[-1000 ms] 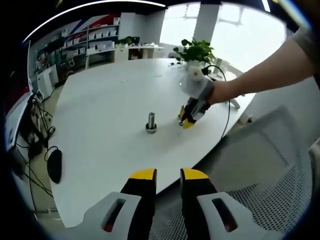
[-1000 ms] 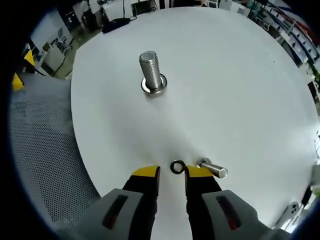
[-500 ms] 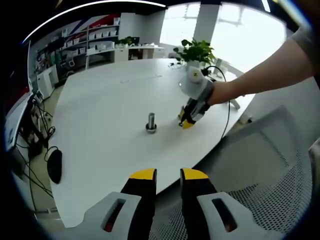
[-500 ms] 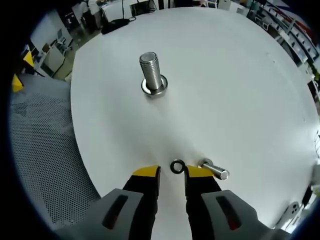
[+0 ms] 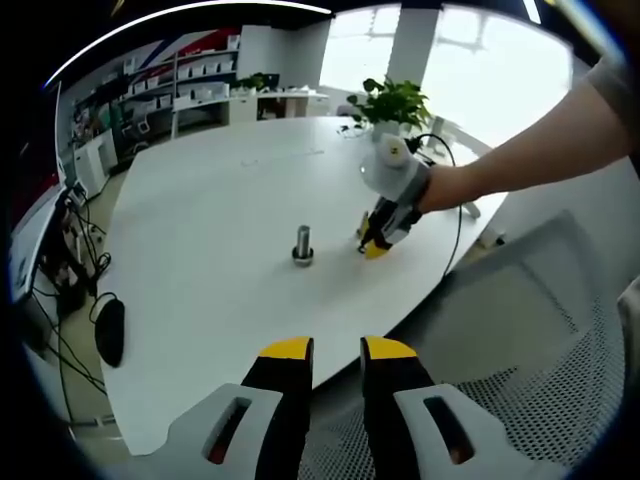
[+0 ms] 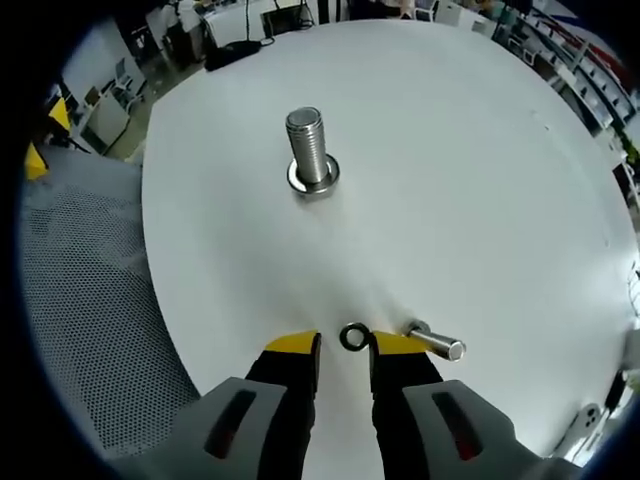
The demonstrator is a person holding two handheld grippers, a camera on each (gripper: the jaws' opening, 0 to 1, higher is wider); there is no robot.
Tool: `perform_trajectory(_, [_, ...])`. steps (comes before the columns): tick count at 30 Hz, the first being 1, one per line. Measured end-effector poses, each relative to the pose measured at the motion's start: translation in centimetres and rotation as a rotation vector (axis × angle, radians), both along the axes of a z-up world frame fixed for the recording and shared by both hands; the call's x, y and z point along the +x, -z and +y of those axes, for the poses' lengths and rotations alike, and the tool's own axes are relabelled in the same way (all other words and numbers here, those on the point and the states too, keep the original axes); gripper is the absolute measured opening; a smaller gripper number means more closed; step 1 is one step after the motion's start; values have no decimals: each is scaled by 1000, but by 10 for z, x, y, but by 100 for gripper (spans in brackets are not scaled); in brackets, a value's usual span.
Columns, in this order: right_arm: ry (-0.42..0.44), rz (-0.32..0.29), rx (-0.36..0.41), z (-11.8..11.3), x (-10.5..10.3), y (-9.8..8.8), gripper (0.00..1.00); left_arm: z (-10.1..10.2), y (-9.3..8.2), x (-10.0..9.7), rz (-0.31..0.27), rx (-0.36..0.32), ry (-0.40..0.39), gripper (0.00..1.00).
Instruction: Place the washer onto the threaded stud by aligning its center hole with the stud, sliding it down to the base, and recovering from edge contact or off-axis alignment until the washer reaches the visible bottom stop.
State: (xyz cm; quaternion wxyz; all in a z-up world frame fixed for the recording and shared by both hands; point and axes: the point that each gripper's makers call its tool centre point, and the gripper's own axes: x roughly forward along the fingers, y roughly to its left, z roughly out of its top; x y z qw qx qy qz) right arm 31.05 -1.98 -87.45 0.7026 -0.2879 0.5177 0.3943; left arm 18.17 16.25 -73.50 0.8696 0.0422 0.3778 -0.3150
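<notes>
An upright threaded stud (image 6: pixel 312 160) stands on its flat base in the middle of the white table (image 6: pixel 480 180); it is also small in the left gripper view (image 5: pixel 302 245). A small dark washer (image 6: pixel 354 336) lies flat on the table just ahead of my right gripper (image 6: pixel 346 345), between its yellow fingertips, nearer the right one. The jaws stand a little apart on either side of it. My right gripper (image 5: pixel 375 240), held by a person's hand, is to the right of the stud. My left gripper (image 5: pixel 337 350) hovers over the near table edge, slightly open and holding nothing.
A second bolt (image 6: pixel 436 343) lies on its side just right of the right fingertips. A mesh chair (image 5: pixel 540 330) stands off the table edge. A potted plant (image 5: pixel 395 100) and a cable (image 5: pixel 455 215) sit at the far side; a black mouse (image 5: pixel 108 330) lies at the left.
The right gripper view has shifted slightly, so the stud sits a touch further right. The washer stays between the right fingertips. The left gripper is still.
</notes>
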Motion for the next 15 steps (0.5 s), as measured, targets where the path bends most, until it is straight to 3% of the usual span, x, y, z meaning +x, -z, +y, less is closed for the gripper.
perform_trajectory(15, [-12, 4, -1, -2, -1, 2, 23, 1, 0, 0, 2, 3, -1, 16])
